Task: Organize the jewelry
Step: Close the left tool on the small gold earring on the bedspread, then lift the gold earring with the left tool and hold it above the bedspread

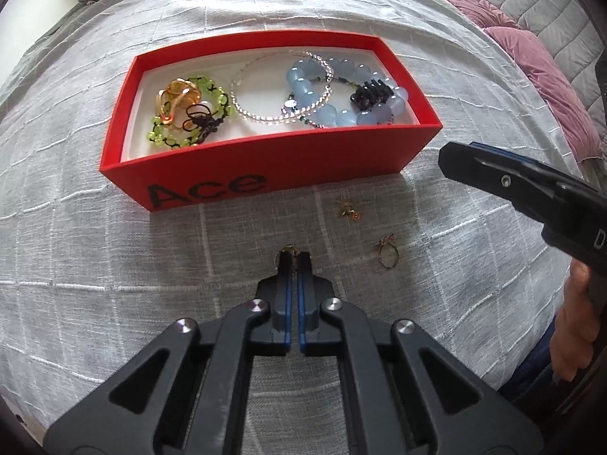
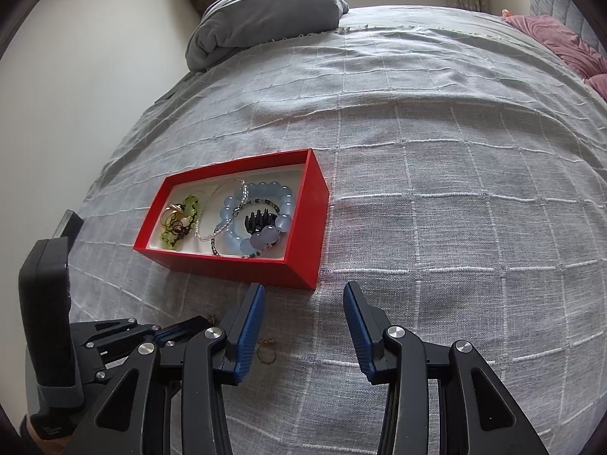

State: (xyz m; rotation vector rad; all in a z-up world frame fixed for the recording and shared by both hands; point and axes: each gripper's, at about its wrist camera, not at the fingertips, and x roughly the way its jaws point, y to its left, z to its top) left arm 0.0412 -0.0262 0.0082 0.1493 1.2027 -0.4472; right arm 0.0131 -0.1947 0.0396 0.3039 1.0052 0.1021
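A red box (image 1: 212, 174) marked "Ace" lies on the grey bedspread and holds a blue bead bracelet (image 1: 356, 87), a clear bead bracelet (image 1: 273, 113), a green bead bracelet (image 1: 178, 129), gold rings and a black hair claw (image 1: 373, 94). My left gripper (image 1: 294, 256) is shut on a small gold ring (image 1: 288, 249) at its tips, just in front of the box. A gold ring (image 1: 387, 256) and a small gold piece (image 1: 347, 210) lie loose on the bedspread to its right. My right gripper (image 2: 303, 292) is open and empty, hovering near the box's corner (image 2: 303, 265).
A folded grey blanket (image 2: 265, 22) lies at the far end of the bed. Pink pillows (image 1: 531, 57) sit at the right edge. A wall runs along the bed's left side. The loose ring also shows in the right wrist view (image 2: 265, 352).
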